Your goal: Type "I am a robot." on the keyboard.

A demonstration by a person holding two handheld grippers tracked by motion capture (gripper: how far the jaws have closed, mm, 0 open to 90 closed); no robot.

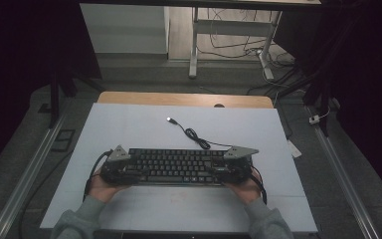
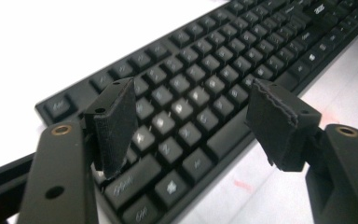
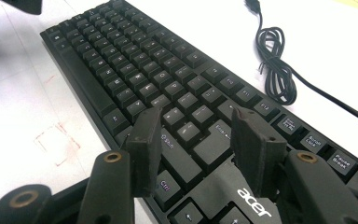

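One keyboard (image 1: 171,167) — two grippers

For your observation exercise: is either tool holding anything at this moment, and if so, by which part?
Nothing is held. The left tool and right tool both hang open over the ends of the black keyboard, pads clear of its keys.

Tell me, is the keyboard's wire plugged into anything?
Unplugged. The keyboard's wire ends in a bare plug lying loose on the white table.
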